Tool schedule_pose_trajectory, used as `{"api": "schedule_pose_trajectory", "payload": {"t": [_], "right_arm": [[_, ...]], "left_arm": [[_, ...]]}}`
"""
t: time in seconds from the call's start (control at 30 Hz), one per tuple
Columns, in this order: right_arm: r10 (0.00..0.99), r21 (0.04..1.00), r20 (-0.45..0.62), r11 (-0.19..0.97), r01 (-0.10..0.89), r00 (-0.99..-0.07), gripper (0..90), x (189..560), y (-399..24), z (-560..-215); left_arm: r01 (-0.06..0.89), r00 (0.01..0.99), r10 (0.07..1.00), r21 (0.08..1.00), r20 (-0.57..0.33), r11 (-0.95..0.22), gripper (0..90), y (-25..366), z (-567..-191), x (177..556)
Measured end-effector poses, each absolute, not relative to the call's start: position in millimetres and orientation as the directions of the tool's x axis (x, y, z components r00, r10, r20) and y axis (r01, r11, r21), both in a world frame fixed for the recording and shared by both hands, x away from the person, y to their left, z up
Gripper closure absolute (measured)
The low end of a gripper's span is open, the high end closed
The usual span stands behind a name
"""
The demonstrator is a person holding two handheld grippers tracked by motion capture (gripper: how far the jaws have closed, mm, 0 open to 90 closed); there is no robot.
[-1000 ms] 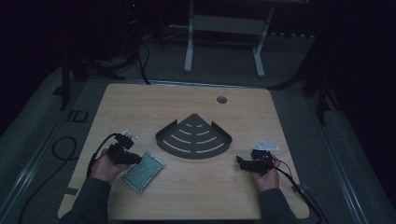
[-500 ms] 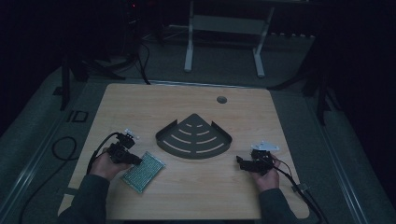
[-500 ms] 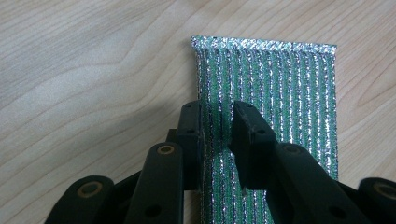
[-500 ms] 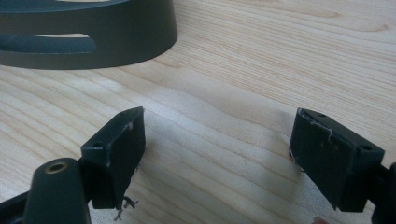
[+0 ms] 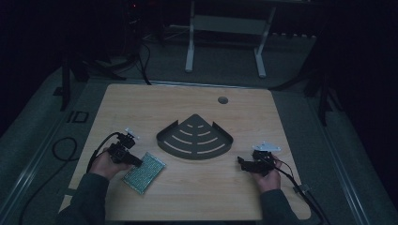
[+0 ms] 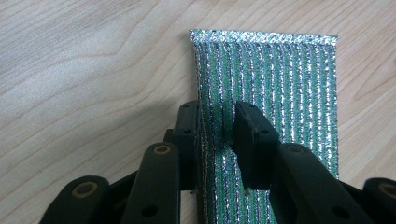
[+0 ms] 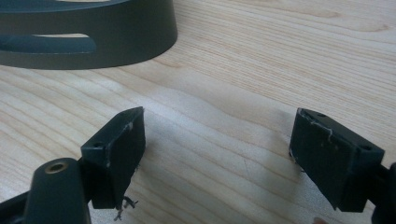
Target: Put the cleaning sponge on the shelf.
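Scouring pad (image 5: 144, 172), green with silver glitter stripes: flat on the wooden table (image 5: 187, 103), toward its near left part, just in front and to the left of the dark rack.

Wooden table: pale, with rounded corners and a small round hole near its far edge.

Dark corner rack (image 5: 195, 138): fan-shaped, slotted, with a low raised rim, sitting near the middle of the table. Seen in the right gripper view as a dark curved wall (image 7: 93, 28) with a long slot, beyond the jaws.

Scouring pad again, close up in the left gripper view (image 6: 266, 79): rectangular, stripes running away from the camera, far edge lying on the wood.

Left hand (image 5: 105, 164): at the near left, wrapped around the left gripper (image 5: 136, 161), whose tip reaches the pad's near left edge. Jaws drawn narrow (image 6: 217, 126), pinching a strip along one side of the pad; possibly a raised fold, though hard to be sure from this angle.

Right hand (image 5: 267, 176): at the near right, well apart from the pad. Right gripper (image 5: 241, 162) pointing left toward the rack, close above the bare wood, jaws spread wide (image 7: 217, 144) with nothing between them.
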State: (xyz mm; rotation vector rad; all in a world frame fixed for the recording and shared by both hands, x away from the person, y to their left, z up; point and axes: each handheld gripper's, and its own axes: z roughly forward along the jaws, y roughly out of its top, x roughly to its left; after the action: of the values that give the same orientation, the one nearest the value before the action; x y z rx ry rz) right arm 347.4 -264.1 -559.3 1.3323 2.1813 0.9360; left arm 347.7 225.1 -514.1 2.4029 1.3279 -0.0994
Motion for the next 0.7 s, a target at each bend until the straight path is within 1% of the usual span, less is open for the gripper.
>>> {"api": "schedule_pose_trajectory", "payload": {"t": [0.13, 0.47, 0.7], "right_arm": [[0.890, 0.727, -0.005, 0.316, 0.610, -0.455, 17.9, 347.5, -264.1, -559.3], [0.890, 0.727, -0.004, 0.315, 0.610, -0.455, 17.9, 347.4, -264.1, -559.3], [0.890, 0.727, -0.005, 0.316, 0.610, -0.456, 17.9, 347.4, -264.2, -559.3]], "left_arm": [[0.829, 0.547, 0.790, 0.310, -0.278, -0.465, 70.8, 227.9, -513.5, 347.0], [0.846, 0.524, 0.804, 0.279, -0.283, -0.454, 70.4, 230.5, -518.7, 348.0], [0.856, 0.512, 0.801, 0.253, -0.309, -0.450, 75.6, 230.1, -520.2, 351.4]]}}
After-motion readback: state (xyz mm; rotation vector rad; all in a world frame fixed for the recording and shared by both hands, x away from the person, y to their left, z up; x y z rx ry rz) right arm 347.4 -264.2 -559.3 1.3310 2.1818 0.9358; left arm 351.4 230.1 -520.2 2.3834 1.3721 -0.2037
